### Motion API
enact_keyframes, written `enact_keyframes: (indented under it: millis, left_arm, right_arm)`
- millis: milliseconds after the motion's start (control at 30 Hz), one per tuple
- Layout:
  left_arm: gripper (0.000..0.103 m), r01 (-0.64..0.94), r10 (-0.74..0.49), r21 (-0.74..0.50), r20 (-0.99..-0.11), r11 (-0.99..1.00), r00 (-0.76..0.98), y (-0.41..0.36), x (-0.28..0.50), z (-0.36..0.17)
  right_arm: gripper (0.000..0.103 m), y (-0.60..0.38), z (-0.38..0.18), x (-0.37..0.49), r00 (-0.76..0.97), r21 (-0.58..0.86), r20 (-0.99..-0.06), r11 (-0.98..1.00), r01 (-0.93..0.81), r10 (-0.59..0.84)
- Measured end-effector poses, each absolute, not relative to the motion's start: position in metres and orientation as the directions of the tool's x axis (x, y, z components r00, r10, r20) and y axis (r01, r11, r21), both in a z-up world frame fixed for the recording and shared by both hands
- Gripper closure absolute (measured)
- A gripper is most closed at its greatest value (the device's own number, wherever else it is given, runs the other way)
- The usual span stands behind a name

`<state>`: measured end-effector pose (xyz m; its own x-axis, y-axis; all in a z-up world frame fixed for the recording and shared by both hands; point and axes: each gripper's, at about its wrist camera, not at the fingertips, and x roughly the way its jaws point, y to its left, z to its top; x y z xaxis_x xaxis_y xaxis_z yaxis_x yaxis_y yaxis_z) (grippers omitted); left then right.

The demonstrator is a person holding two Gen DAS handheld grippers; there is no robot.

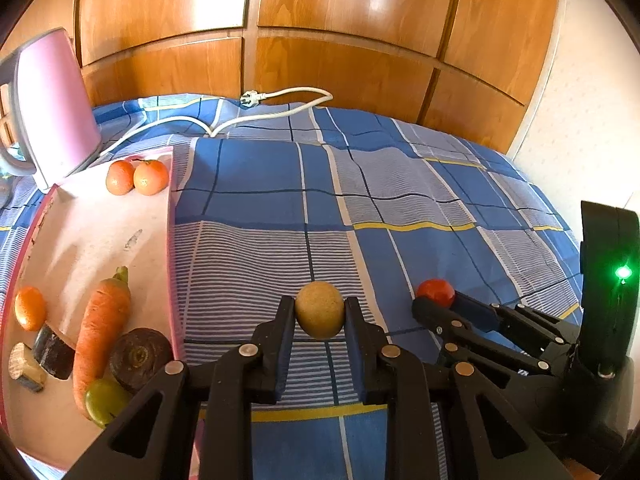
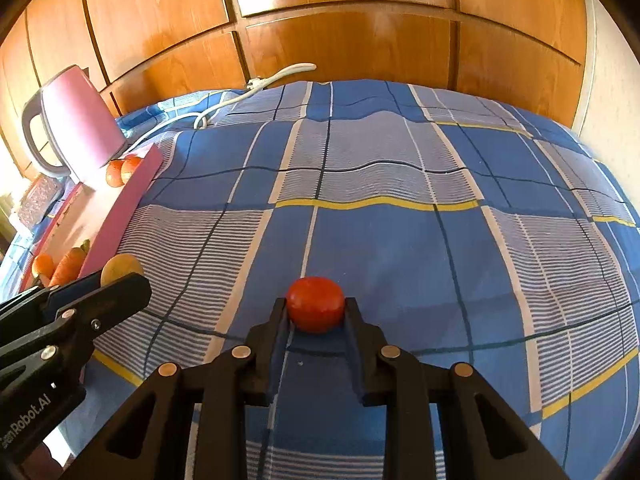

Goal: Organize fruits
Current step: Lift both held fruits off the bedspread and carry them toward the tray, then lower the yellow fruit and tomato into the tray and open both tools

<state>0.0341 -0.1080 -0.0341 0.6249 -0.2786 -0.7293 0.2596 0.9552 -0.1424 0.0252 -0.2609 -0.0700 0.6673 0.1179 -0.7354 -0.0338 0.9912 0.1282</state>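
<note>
We hold two black two-finger grippers low over a counter covered by a blue, white and yellow checked cloth (image 2: 400, 240). Our left gripper (image 1: 320, 314) is closed on a round, tan, rough-skinned fruit (image 1: 320, 310), pinched between both pads just above the cloth. Our right gripper (image 2: 316, 310) is closed on a round red tomato-like fruit (image 2: 316, 304), which appears to touch the cloth or sit barely over it; we cannot tell which.

To our left lies a shallow pink rectangular tray (image 1: 100, 240). At its far end sit two small orange mandarins (image 1: 138, 177), touching each other. At its near end are a third orange mandarin (image 1: 30, 307), a long orange carrot (image 1: 100, 328), a dark purple beetroot (image 1: 140, 354), a small green fruit (image 1: 105, 400), and two small blocks we cannot identify.

We judge the task well along: most produce is already in the tray, and the two gripped fruits seem to be the last ones outside it. What remains is carrying both to the tray and releasing them; its middle is bare.

Behind the tray stands a pink electric kettle with a grey handle (image 1: 60, 104). A white power cable with a plug (image 1: 280, 98) loops across the far edge of the cloth. Glossy brown wooden panelled doors (image 1: 340, 20) fill the background, with a pale wall at right.
</note>
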Motion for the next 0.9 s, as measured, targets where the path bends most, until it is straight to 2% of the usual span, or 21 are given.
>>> enact_keyframes:
  millis: [400,667,900]
  left_arm:
    - [0.078,0.232,-0.285,-0.173,-0.696,0.957,0.659,-0.083,0.027,-0.018]
    - [0.078,0.107,-0.245,-0.241,-0.668,0.965,0.703,-0.020,0.027,-0.004]
    - [0.078,-0.035,-0.158,-0.265,-0.667,0.963,0.728,0.044,0.028,-0.006]
  right_arm:
    - [0.076,-0.242,-0.049,0.018,0.681,0.172,-0.707,0.980,-0.096,0.191]
    - [0.076,-0.211,-0.037,0.020,0.663,0.206,-0.697,0.961,-0.184,0.275]
    - [0.076,-0.167,-0.022,0.031,0.629,0.225,-0.681,0.925,-0.306,0.374]
